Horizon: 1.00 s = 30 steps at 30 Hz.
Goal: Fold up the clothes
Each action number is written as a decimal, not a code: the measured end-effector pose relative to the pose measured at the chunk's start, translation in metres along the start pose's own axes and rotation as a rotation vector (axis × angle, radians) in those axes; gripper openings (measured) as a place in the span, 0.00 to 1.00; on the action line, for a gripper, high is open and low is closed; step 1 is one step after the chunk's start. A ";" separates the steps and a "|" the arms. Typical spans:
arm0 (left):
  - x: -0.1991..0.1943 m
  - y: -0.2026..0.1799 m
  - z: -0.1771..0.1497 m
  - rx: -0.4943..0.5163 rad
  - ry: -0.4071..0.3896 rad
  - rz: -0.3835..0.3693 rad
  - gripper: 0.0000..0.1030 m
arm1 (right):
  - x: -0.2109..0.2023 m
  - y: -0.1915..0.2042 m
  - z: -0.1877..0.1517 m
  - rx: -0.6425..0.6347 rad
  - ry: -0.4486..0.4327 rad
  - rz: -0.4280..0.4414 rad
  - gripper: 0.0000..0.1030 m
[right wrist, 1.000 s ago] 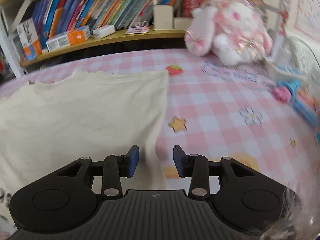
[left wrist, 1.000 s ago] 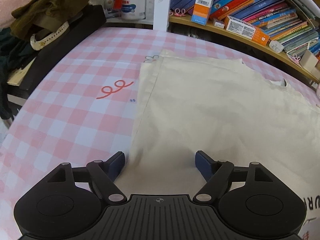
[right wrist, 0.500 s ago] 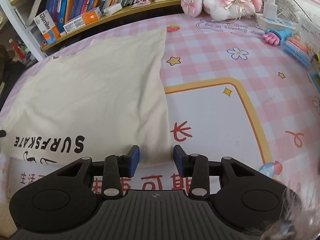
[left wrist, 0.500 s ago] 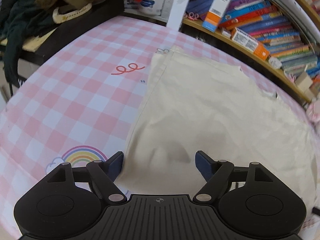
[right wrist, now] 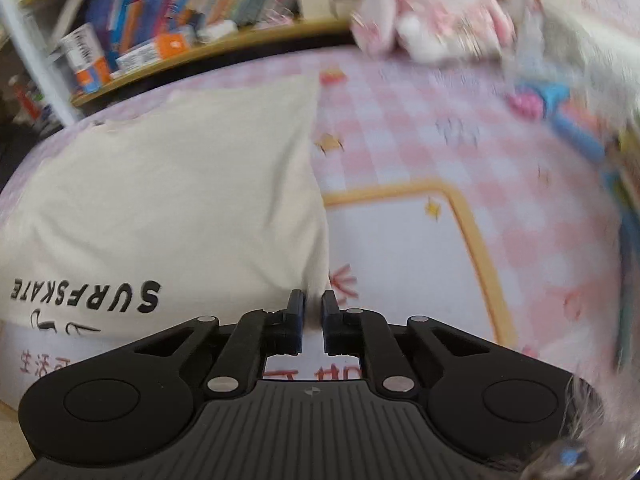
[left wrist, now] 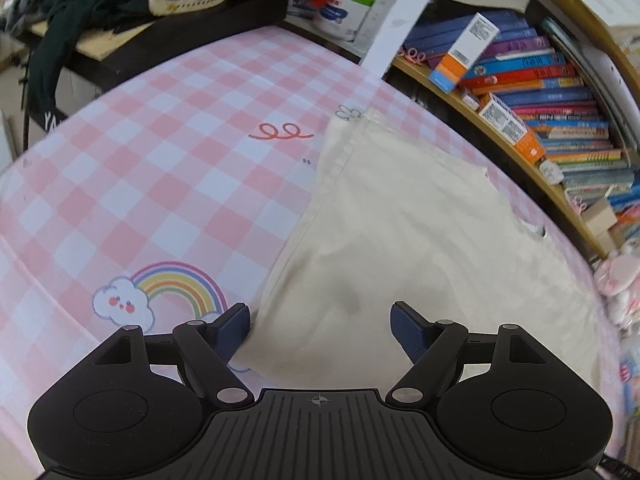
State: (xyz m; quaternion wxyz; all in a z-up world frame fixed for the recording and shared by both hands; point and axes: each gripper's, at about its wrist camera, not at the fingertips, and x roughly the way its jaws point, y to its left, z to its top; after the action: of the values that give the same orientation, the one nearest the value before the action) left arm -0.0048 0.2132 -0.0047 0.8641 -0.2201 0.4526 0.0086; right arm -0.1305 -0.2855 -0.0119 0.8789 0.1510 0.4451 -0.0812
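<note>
Pink checked tabletop — crowded bookshelf behind

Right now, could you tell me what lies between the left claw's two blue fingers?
In the left wrist view, the cream cotton T-shirt's corner lies inside the open left claw.

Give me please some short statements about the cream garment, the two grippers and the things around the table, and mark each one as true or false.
1. The right gripper is shut on a corner of the cream garment. True.
2. The left gripper is closed tightly on the cloth. False: its jaws stand wide apart, with the garment's near edge between them.
3. The garment carries the black word SURFSKATE. True.
4. The tablecloth is plain blue. False: it is pink and white check, with a rainbow printed on it.
5. A shelf of books stands behind the table. True.
6. The plush toy lies on top of the garment. False: it sits apart from it, at the far side of the table.
</note>
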 end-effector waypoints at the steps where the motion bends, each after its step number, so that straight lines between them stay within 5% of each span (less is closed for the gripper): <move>1: -0.001 0.002 0.000 -0.012 -0.001 -0.010 0.77 | -0.003 -0.003 0.000 0.028 -0.007 0.007 0.10; 3: -0.001 0.008 0.001 -0.046 0.002 -0.031 0.77 | -0.009 -0.007 0.002 0.073 -0.022 0.010 0.12; 7: -0.003 0.027 0.004 -0.180 0.006 -0.086 0.77 | -0.020 -0.019 -0.001 0.184 -0.009 0.021 0.34; 14: -0.009 0.069 0.001 -0.476 0.034 -0.197 0.77 | -0.018 -0.037 -0.016 0.523 0.059 0.136 0.34; 18: -0.009 0.090 -0.003 -0.619 0.093 -0.188 0.74 | -0.013 -0.040 -0.019 0.666 0.064 0.163 0.34; 20: -0.008 0.097 -0.009 -0.658 0.136 -0.194 0.74 | -0.012 -0.040 -0.020 0.716 0.059 0.169 0.34; 27: -0.006 0.089 -0.007 -0.657 0.079 -0.240 0.71 | -0.006 -0.034 -0.015 0.751 0.032 0.133 0.24; 28: -0.006 0.087 -0.007 -0.657 0.071 -0.246 0.68 | -0.005 -0.033 -0.014 0.750 0.034 0.123 0.21; 30: -0.005 0.085 -0.006 -0.656 0.055 -0.259 0.18 | -0.001 -0.032 -0.013 0.745 0.049 0.097 0.06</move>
State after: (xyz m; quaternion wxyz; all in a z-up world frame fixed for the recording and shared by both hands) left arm -0.0307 0.2886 -0.0356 0.7287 -0.5419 0.4171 0.0380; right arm -0.1497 -0.3118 -0.0242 0.7558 0.4831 0.3981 -0.1921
